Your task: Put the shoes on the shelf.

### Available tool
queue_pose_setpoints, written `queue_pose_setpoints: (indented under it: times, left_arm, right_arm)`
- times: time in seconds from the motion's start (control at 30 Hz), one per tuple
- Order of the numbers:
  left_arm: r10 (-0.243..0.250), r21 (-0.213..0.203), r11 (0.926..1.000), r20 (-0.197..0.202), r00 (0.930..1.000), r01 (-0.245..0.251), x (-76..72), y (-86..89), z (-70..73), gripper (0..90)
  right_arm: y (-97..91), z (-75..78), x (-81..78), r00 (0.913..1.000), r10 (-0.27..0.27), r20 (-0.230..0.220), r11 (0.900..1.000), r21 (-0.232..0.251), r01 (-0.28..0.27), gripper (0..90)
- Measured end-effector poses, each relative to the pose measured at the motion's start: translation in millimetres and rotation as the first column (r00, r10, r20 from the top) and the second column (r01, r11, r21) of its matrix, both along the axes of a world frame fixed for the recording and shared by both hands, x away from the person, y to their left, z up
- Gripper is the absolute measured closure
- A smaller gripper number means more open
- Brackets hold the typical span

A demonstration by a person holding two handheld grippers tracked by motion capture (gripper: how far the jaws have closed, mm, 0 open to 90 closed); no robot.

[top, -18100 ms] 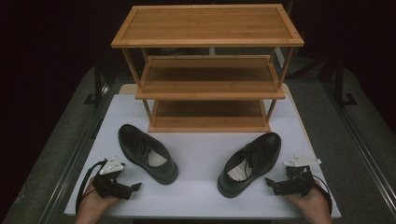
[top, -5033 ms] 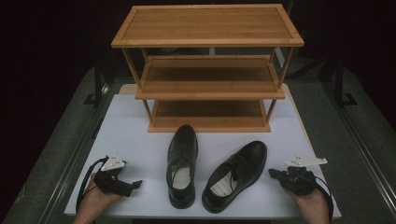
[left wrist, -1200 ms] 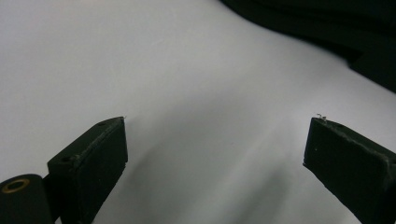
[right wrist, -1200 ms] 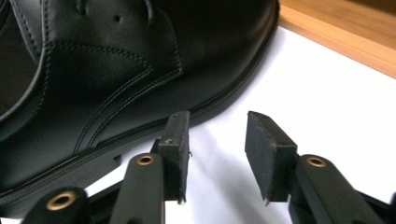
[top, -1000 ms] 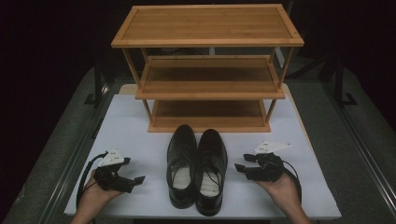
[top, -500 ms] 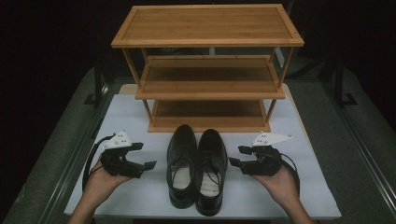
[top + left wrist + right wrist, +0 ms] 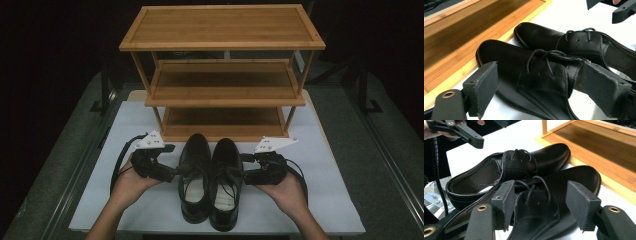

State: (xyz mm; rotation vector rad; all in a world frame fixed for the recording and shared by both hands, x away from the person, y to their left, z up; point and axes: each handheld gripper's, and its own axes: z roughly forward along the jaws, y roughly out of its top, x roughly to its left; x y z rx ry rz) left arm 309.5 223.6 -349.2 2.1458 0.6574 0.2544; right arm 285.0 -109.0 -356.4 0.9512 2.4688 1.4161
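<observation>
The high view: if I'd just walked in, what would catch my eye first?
Probably the pair of shiny black leather lace-up shoes, standing side by side in the middle of the white table, toes toward the rack. Behind them rises a three-tier bamboo shoe rack, all shelves bare. On either side a hand holds a black two-jaw gripper, the left gripper and the right gripper, each with open jaws at the laces of its nearer shoe.

In front of me stands a wooden three-tier rack (image 7: 222,30), upright at the far end of the desk (image 7: 125,200). Its top shelf, middle shelf (image 7: 225,82) and bottom shelf (image 7: 225,120) are all bare. The desk carries a white top. Grey floor (image 7: 380,150) runs along both sides, with dark stand legs (image 7: 106,90) at left and right.
</observation>
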Motion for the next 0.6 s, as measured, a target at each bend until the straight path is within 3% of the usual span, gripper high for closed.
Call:
queue_pose_setpoints:
  times: [0.17, 0.3, 0.37, 0.4, 0.5, 0.6]
  left_arm:
    - [0.002, -0.008, 1.0000, -0.013, 0.9999, -0.002, 5.6, -7.8, -9.2, 14.9]
    - [-0.004, 0.004, 1.0000, -0.023, 0.9997, 0.004, 7.2, -11.6, -16.3, 14.9]
    - [0.002, 0.017, 0.9998, -0.012, 0.9999, -0.002, 6.6, -12.4, -18.0, 16.2]
    - [-0.002, 0.019, 0.9998, -0.010, 1.0000, 0.002, 6.1, -12.9, -18.4, 21.4]
    - [-0.026, 0.029, 0.9992, -0.019, 0.9995, 0.027, 4.7, -16.4, -20.8, 25.9]
    - [-0.060, 0.025, 0.9978, -0.031, 0.9977, 0.061, 2.4, -18.9, -22.1, 39.5]
  right_arm:
    - [7.3, -5.0, 2.9, 0.9999, 0.006, -0.013, 0.9999, -0.016, -0.006, 39.1]
    - [11.1, -13.2, 2.9, 0.9994, 0.011, -0.032, 0.9997, -0.021, -0.011, 38.9]
    - [13.6, -18.0, 2.8, 0.9992, 0.010, -0.038, 0.9988, -0.048, -0.011, 38.9]
    - [14.0, -20.7, 2.4, 0.9991, 0.012, -0.040, 0.9983, -0.056, -0.014, 38.9]
    - [14.1, -24.7, 1.7, 0.9986, 0.011, -0.052, 0.9982, -0.058, -0.014, 39.2]
    - [13.7, -27.5, 0.3, 0.9982, 0.012, -0.058, 0.9980, -0.061, -0.016, 42.2]
